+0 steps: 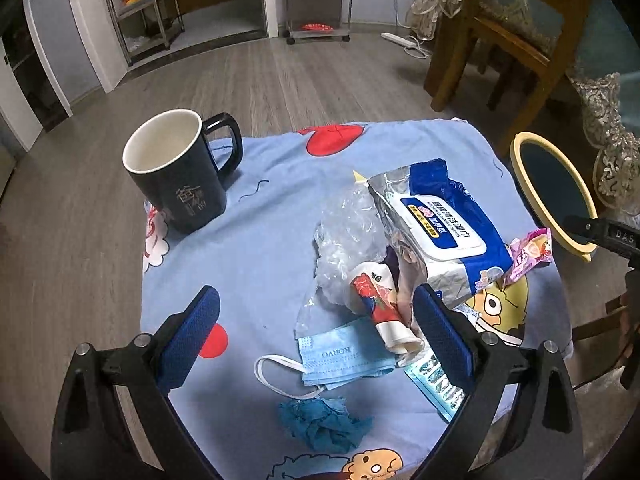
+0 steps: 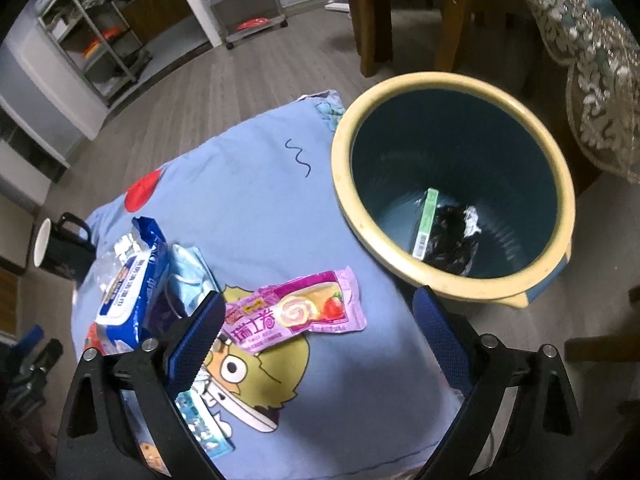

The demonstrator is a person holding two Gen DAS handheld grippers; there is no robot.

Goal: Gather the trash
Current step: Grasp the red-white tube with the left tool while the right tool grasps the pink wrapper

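Trash on table with soft blue cartoon cloth (image 1: 256,240), both tools wide open, holding nothing.
Left tool (image 1: 316,338) above pleated blue face mask (image 1: 344,356) and crumpled clear plastic (image 1: 348,232); glossy pink snack wrapper (image 2: 296,312) between right tool (image 2: 320,326) fingers; round blue bin with cream rim (image 2: 452,184) just beyond.

Left tool (image 1: 316,332) is seen wide open above the surface (image 1: 264,248), nothing held between the pads. Below it a blue face mask (image 1: 340,356) lies flat, touched by a small red-and-white tube (image 1: 380,312). A crumpled teal wad (image 1: 324,424) sits nearer the camera. Clear plastic wrap (image 1: 344,240) is piled against a wet-wipes pack (image 1: 436,228); a pink snack wrapper (image 1: 528,256) lies just beside it. A black mug (image 1: 176,172) stands upright, well apart. The bin (image 1: 552,196) is seen at the right edge, probably off the surface.
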